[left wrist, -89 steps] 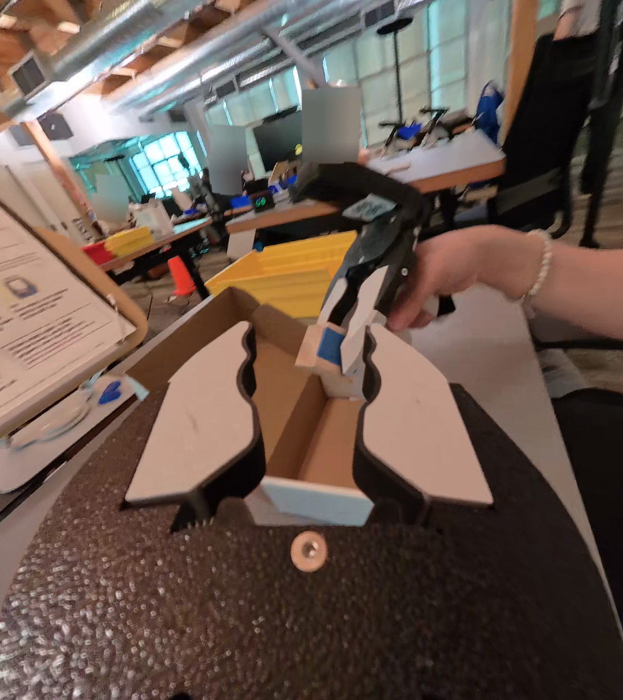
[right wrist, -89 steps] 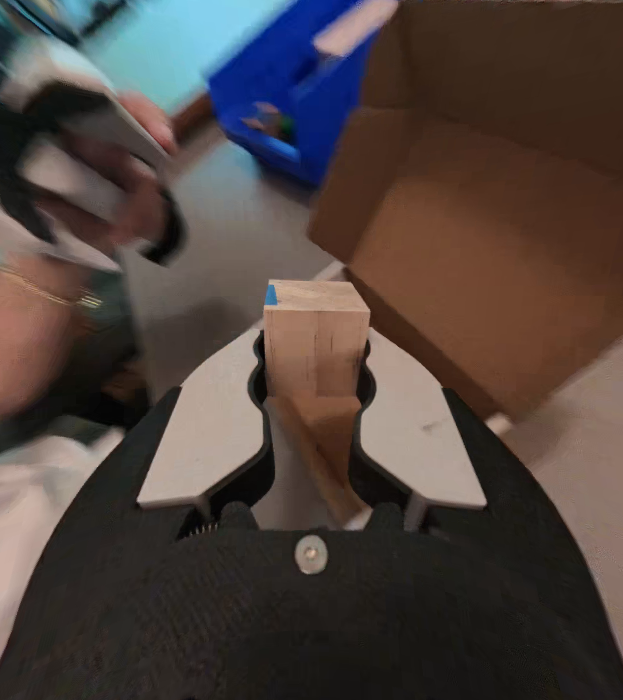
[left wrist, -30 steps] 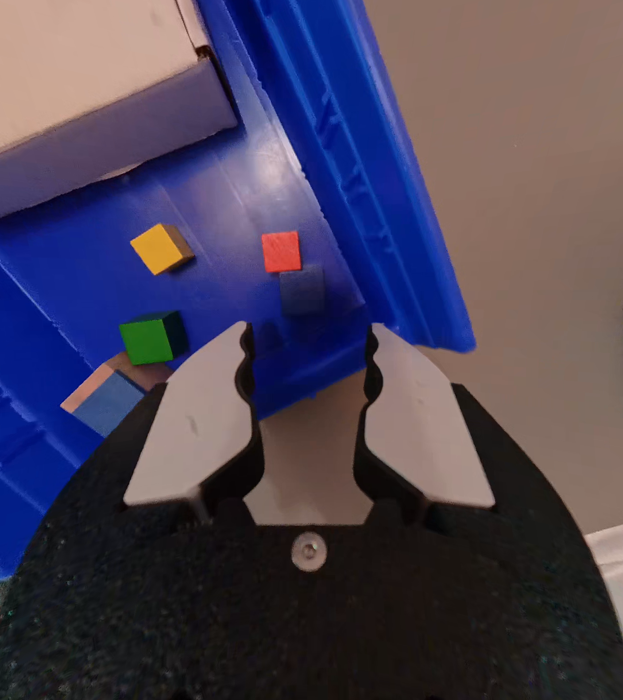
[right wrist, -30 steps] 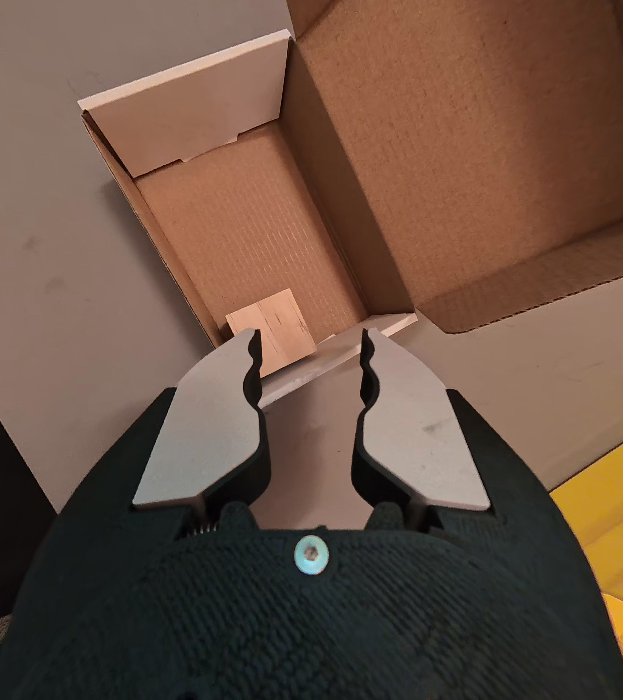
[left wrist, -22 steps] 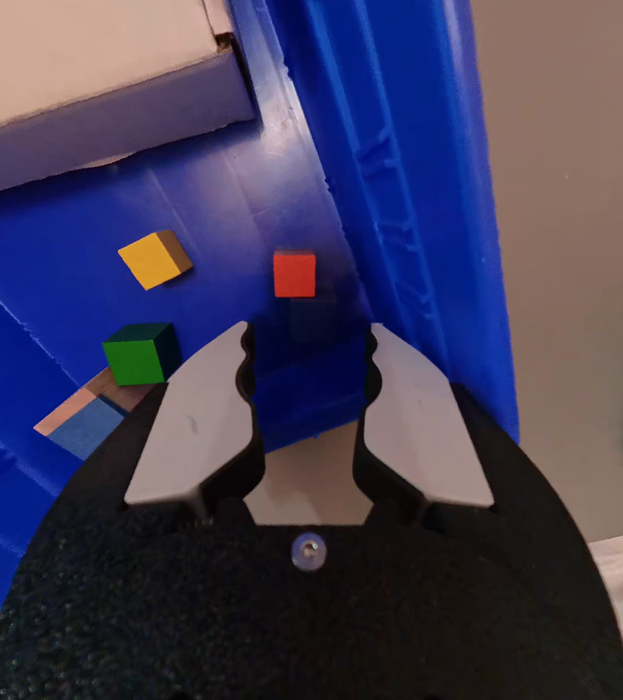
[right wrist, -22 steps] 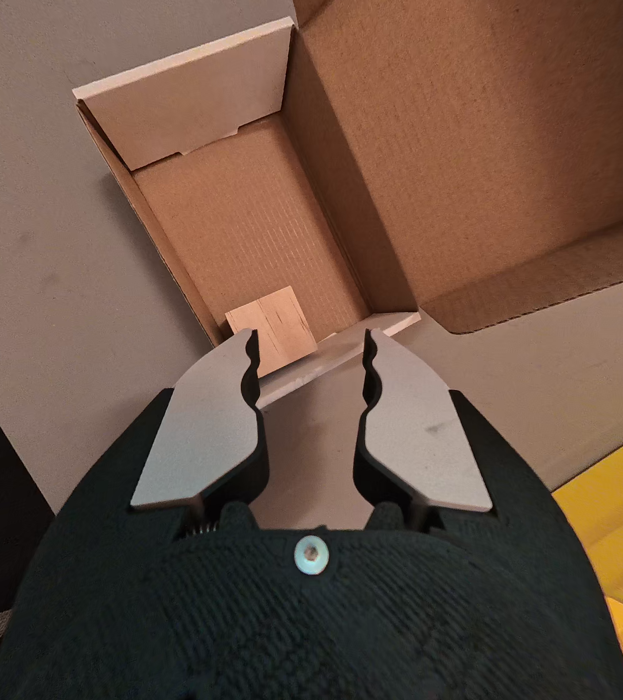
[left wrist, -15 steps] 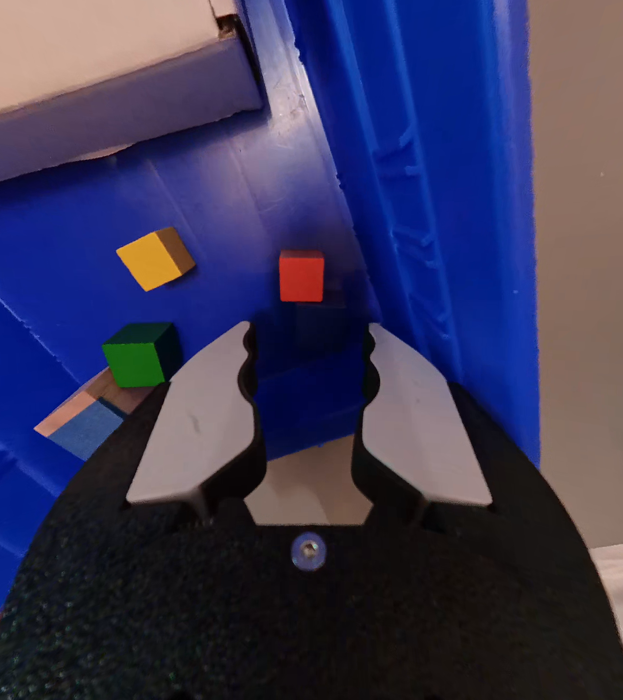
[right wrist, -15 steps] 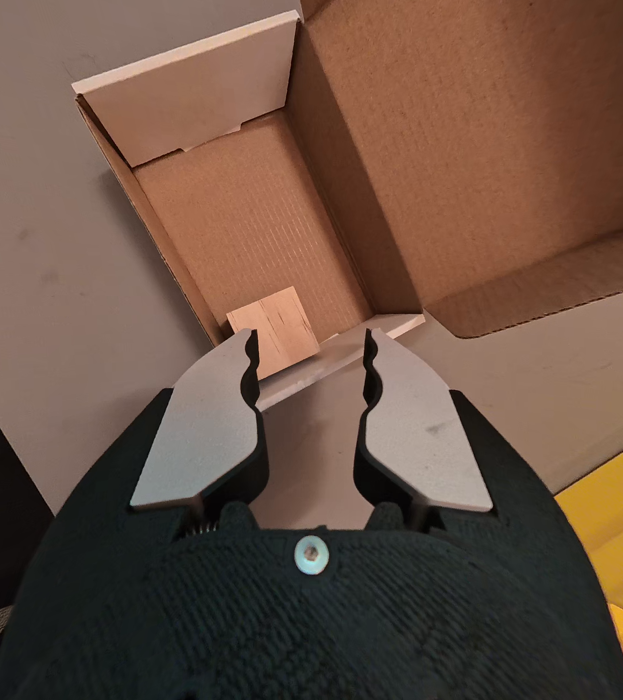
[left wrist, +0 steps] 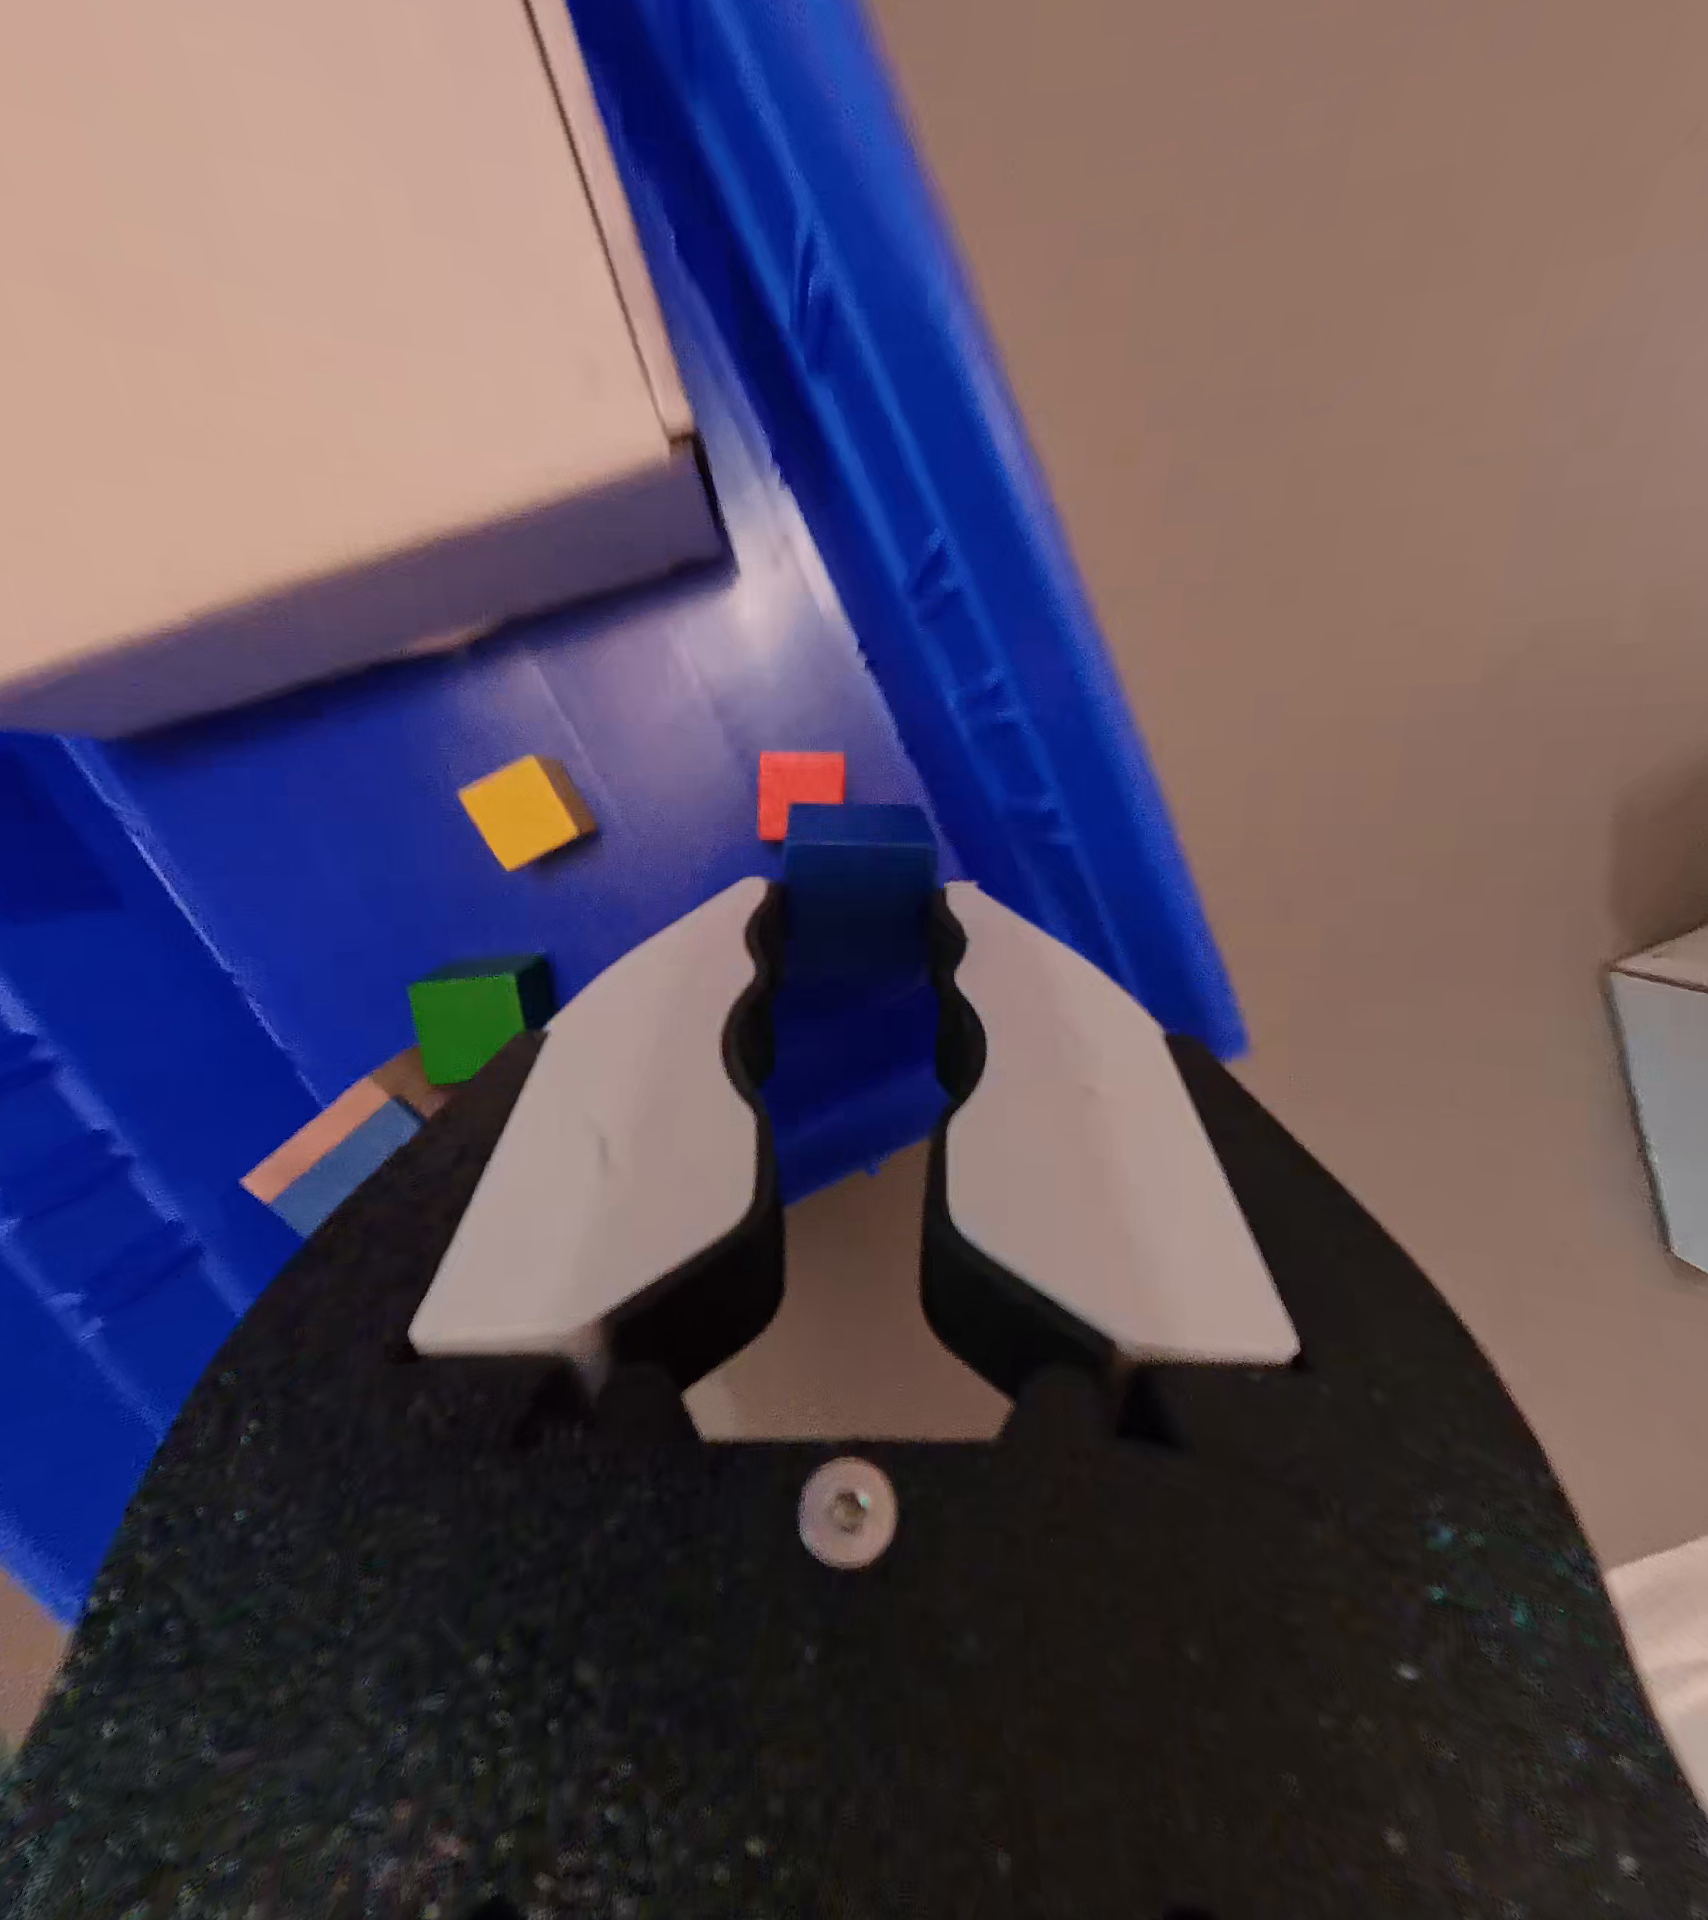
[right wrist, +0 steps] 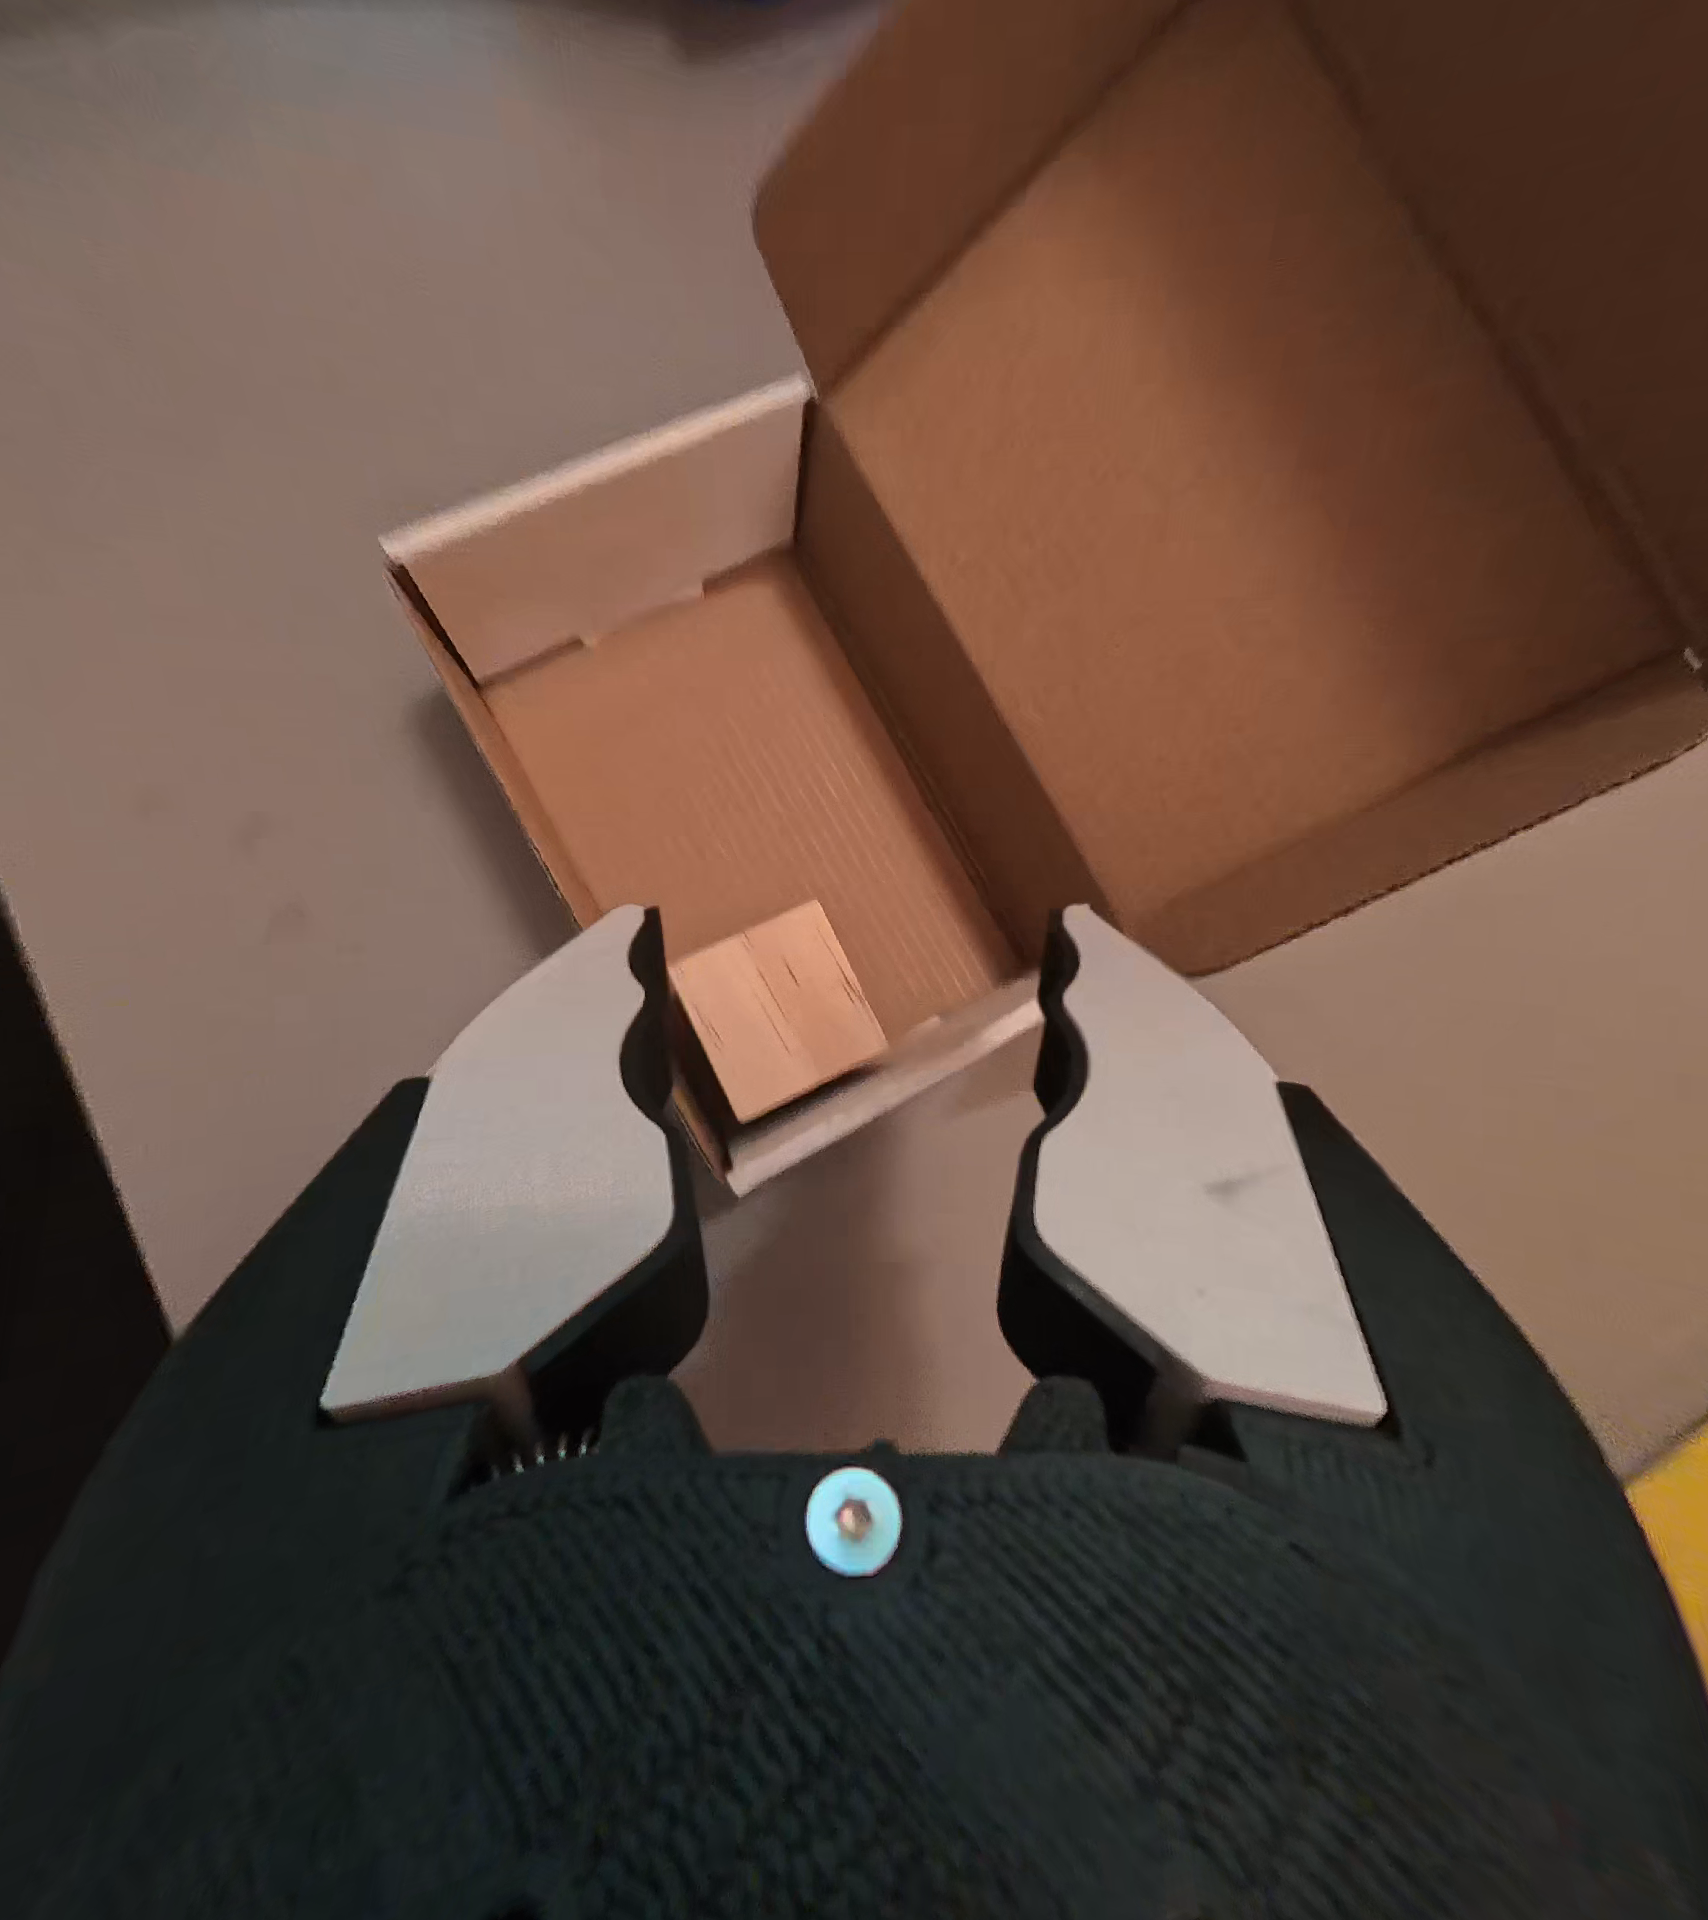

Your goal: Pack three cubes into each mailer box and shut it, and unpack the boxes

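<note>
Now left tongs (left wrist: 855,894) clamped on dark blue cube (left wrist: 858,883); right tongs (right wrist: 855,935) wide above mailer box (right wrist: 611,582).

Left hand-held gripper (left wrist: 855,894) clamped, right hand-held gripper (right wrist: 855,925) spread wide

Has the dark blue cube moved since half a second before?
Yes. The dark blue cube left the bin floor beside the red cube and now sits clamped in the left gripper, overlapping that cube.
</note>
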The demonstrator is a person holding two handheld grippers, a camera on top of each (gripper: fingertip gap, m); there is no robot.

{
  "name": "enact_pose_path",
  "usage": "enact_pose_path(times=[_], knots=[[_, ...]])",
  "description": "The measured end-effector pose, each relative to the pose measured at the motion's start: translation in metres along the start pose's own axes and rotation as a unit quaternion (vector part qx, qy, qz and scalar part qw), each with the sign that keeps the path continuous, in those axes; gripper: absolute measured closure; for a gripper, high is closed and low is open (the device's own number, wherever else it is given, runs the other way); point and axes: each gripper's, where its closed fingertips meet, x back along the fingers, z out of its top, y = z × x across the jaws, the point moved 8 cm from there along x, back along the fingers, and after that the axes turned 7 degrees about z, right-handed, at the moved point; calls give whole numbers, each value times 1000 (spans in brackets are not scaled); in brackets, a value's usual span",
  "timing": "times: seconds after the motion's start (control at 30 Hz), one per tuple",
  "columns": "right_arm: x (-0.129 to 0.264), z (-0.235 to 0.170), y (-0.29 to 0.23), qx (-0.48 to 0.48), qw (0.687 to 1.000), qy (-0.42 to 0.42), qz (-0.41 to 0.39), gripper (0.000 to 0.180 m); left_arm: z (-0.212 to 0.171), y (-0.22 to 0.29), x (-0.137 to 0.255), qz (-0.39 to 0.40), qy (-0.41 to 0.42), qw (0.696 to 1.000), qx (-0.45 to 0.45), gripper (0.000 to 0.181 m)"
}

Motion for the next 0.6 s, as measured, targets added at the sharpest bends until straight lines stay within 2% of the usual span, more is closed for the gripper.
enact_pose_path(times=[0.03,0.1,0.17,0.23,0.33,0.4,0.5,0.6], knots=[[2,4,-1,-6,1000,27,14,108,3,0,13,-12,40,999,-9,154],[7,12,-3,-13,995,90,45,99,7,7,44,-58,157,985,-49,155],[12,19,-7,-28,985,148,82,89,4,17,78,-127,257,956,-63,155],[16,26,-10,-55,970,197,128,84,-2,28,107,-177,353,914,-88,155],[21,37,-13,-107,937,269,197,80,-17,51,141,-251,454,842,-149,155],[22,43,-15,-145,909,309,239,80,-28,71,154,-291,495,795,-194,155],[18,53,-21,-195,866,349,300,78,-45,104,162,-328,525,741,-261,155],[16,63,-29,-248,796,389,391,82,-62,139,160,-351,539,690,-332,155]])
